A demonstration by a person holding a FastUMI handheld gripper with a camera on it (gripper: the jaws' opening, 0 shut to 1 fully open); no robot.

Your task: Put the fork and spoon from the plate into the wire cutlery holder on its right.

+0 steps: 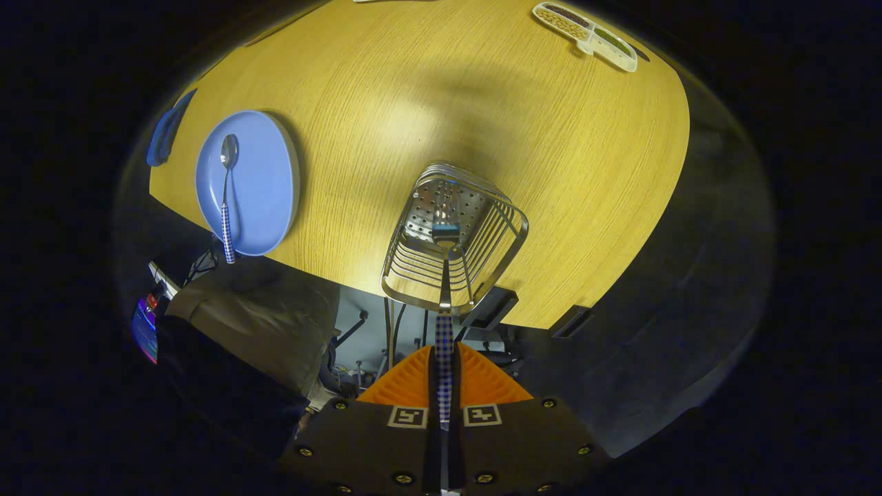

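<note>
Both gripper [444, 386] fingers gripping fork [444, 324], seemingly head-down.

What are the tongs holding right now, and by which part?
The tongs are shut on the fork, gripping its checkered handle, with its head reaching down into the wire cutlery holder.

You've got a wood-grain surface [427, 103] under everything, yellowish, with a soft shadow across the middle. Way out at its far corner sits a white divided tray [586, 27] with what looks like beans or grains in its sections. Past the surface's left edge there's a blue thing [164, 131], can't tell what. Down by the near edge you can see dark cables [393, 324] hanging under it.
</note>
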